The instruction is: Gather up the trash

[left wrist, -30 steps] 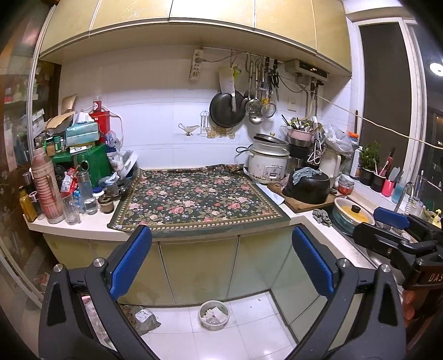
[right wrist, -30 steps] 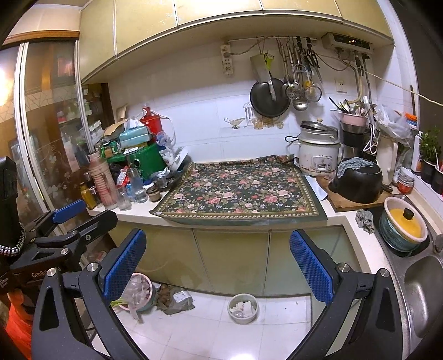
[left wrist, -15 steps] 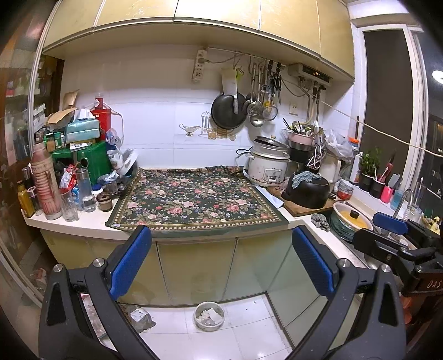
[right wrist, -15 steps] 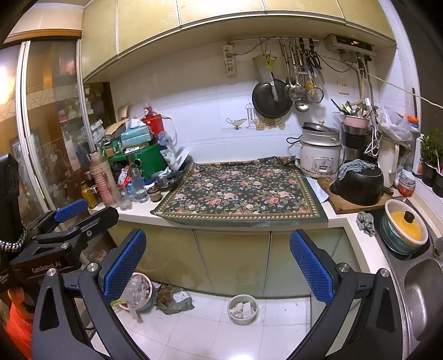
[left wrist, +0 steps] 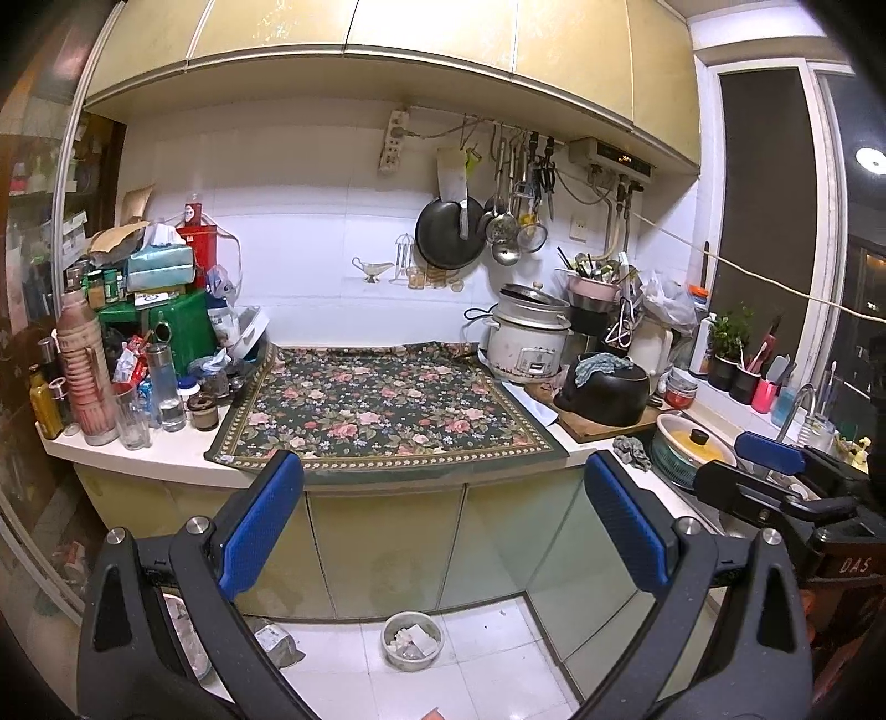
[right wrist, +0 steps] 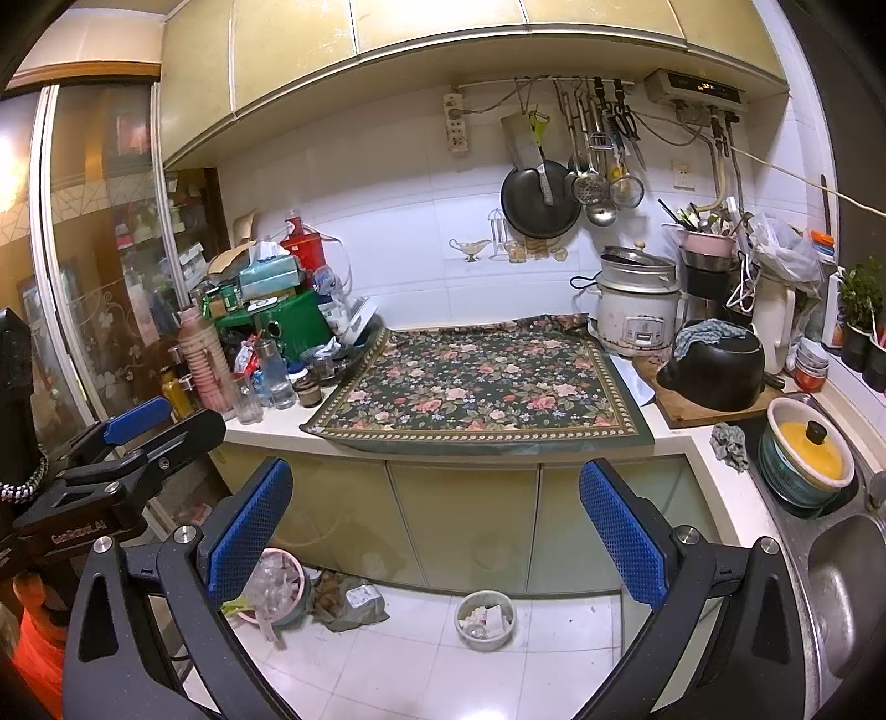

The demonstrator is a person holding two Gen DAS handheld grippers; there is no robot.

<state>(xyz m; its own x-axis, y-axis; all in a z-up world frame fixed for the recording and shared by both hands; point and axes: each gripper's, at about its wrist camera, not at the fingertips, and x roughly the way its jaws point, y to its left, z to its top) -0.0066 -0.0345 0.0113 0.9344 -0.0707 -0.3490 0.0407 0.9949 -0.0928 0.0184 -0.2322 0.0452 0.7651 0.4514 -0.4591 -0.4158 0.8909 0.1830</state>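
blue dimpled pads of both splayed grippers frame a floral cloth [left wrist: 382, 407].

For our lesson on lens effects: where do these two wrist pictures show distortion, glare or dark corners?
Left wrist view: cupboards bow in a curve, corners are black, a lamp reflects in the window. Right wrist view: the same bowing, an orange glow washes out the left edge by the glass door, the sink looks stretched.
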